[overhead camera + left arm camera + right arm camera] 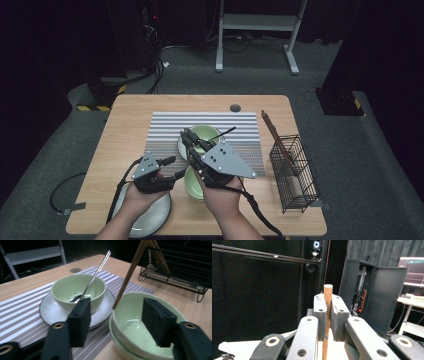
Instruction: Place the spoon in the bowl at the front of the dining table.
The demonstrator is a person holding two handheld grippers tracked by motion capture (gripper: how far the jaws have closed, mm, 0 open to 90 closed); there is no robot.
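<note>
Your right tool (328,312) is clamped on a wooden chopstick (327,298), the stick pinched upright between its pads so it can't roll. In the left gripper view that stick (127,277) slants down to the rim of the near green bowl (130,322), lower right of the frame. Your left tool (120,322) stands apart, straddling that rim, likely to steady the bowl. Behind, at centre left, a second bowl (75,286) with a spoon (96,273) sits on a plate (50,312).
</note>
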